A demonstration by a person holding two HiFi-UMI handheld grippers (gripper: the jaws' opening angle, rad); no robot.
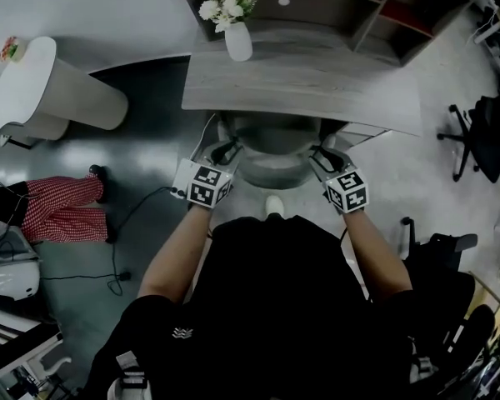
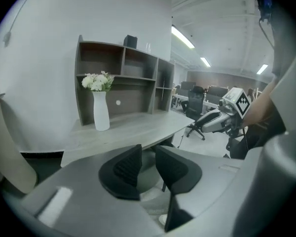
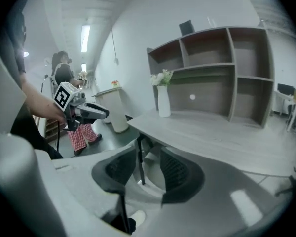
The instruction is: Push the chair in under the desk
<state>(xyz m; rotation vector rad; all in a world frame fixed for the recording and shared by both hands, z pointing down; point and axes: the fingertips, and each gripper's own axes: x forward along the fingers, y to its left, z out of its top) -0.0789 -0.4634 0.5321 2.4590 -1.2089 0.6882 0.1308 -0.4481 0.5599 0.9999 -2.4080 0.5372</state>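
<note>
The grey chair [image 1: 271, 161] stands in front of me with its front part under the pale wooden desk [image 1: 317, 86]. My left gripper [image 1: 229, 151] is at the chair's left side and my right gripper [image 1: 323, 153] at its right side; whether either touches the chair I cannot tell. In the left gripper view the left gripper [image 2: 148, 156] has a narrow gap between its jaws and nothing in it. In the right gripper view the right gripper [image 3: 149, 158] stands wider open, holding nothing; a thin dark leg [image 3: 141, 164] shows beyond the gap. Both point towards the desk [image 2: 133, 127] [image 3: 212, 132].
A white vase of flowers [image 1: 236, 36] stands on the desk before a shelf unit [image 1: 342, 11]. A white rounded counter [image 1: 42, 94] and a person in red-checked trousers [image 1: 62, 208] are at the left. A black office chair [image 1: 483, 136] is at the right. A cable [image 1: 121, 248] lies on the floor.
</note>
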